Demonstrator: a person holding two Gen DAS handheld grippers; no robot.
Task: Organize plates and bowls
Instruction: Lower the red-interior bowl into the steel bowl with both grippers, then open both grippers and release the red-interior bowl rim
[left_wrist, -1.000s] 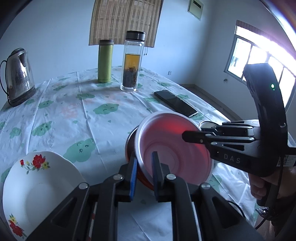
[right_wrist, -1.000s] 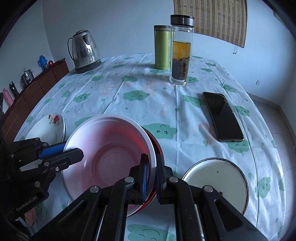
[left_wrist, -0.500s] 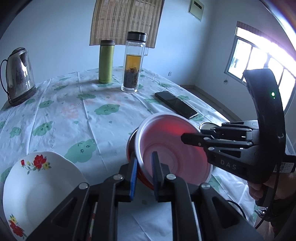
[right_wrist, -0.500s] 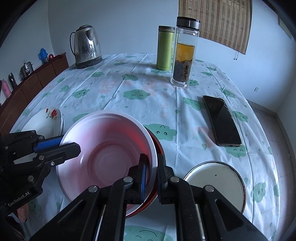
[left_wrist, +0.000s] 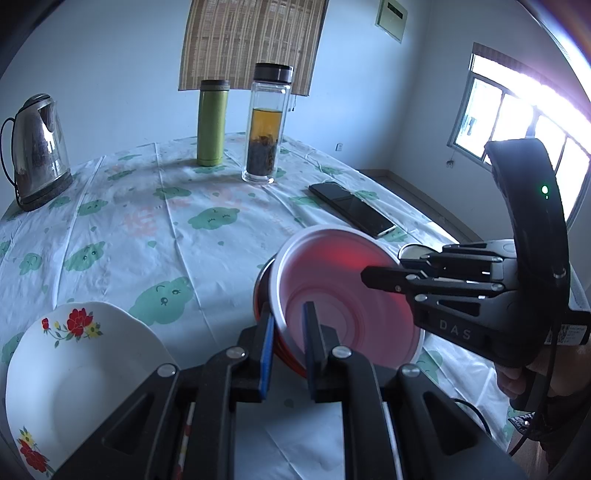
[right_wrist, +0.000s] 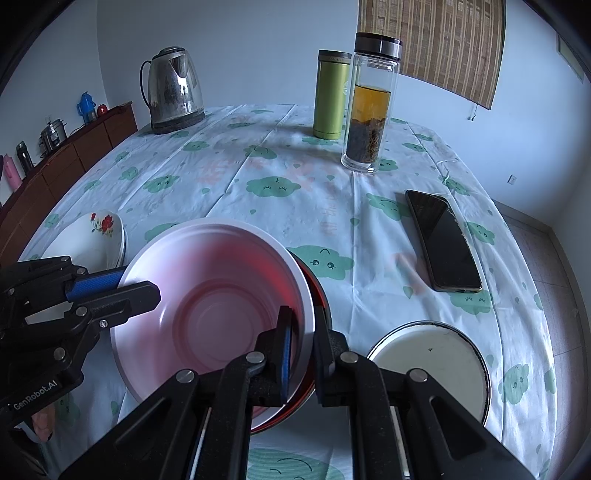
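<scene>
A pale pink bowl (left_wrist: 343, 295) (right_wrist: 207, 314) with a white rim sits nested in a red bowl (right_wrist: 318, 295) on the cloud-print tablecloth. My left gripper (left_wrist: 288, 332) (right_wrist: 136, 282) is shut on the rim at one side, one pad inside and one outside. At the opposite side, my right gripper (right_wrist: 303, 328) (left_wrist: 369, 275) is shut on the rim the same way. The stack looks tilted; whether it touches the cloth I cannot tell. A white floral plate (left_wrist: 74, 369) (right_wrist: 92, 240) lies left of the bowls. Right of them lies a white dish with a dark rim (right_wrist: 428, 369).
A black phone (right_wrist: 443, 240) lies on the cloth beyond the white dish. Farther back stand a glass tea bottle (right_wrist: 369, 110), a green flask (right_wrist: 330, 99) and a steel kettle (right_wrist: 173, 88). A wooden cabinet (right_wrist: 55, 177) runs along the left wall.
</scene>
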